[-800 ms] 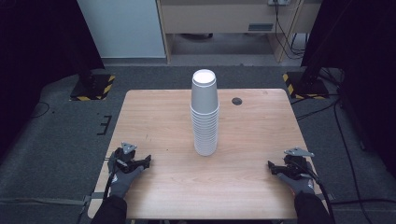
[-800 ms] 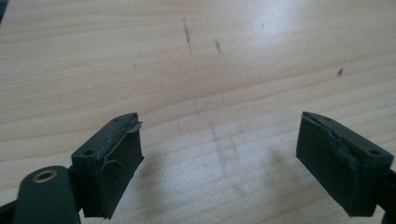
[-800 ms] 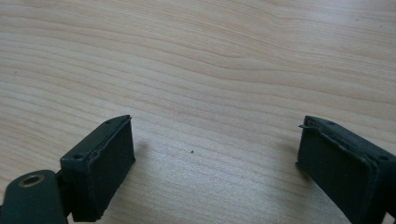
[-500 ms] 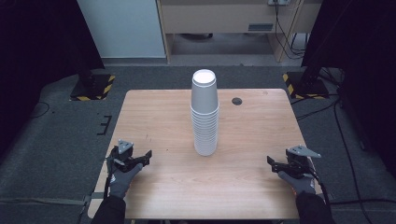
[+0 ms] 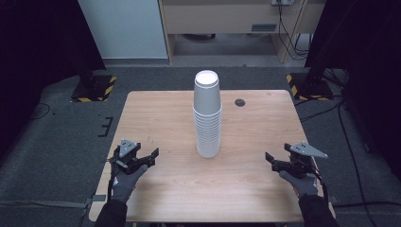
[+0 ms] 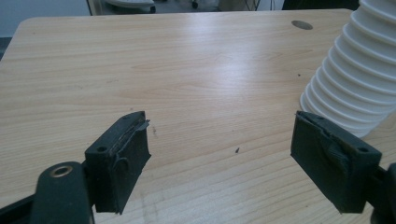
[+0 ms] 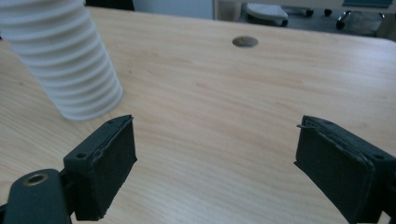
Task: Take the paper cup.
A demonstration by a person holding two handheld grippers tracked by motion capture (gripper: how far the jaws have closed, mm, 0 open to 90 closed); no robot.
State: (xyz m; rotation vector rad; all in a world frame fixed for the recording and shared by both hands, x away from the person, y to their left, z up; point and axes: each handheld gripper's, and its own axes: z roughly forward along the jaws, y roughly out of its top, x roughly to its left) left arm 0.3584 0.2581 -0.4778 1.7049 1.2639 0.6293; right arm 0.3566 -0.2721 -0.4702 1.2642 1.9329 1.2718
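Cup stack upright mid wooden table; left gripper, right gripper gaping, empty; dark carpet around.

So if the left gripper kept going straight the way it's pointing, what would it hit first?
Probably the stack of white cups, grazed by its right-hand jaw; the left gripper points mostly past it over bare tabletop, though depth is unclear.

cup stack mid-table; round hole behind, to its right.

Lab/test rig: bare wood tabletop on grey carpet, hazard-striped stand bases, loose cables, dark curtains.
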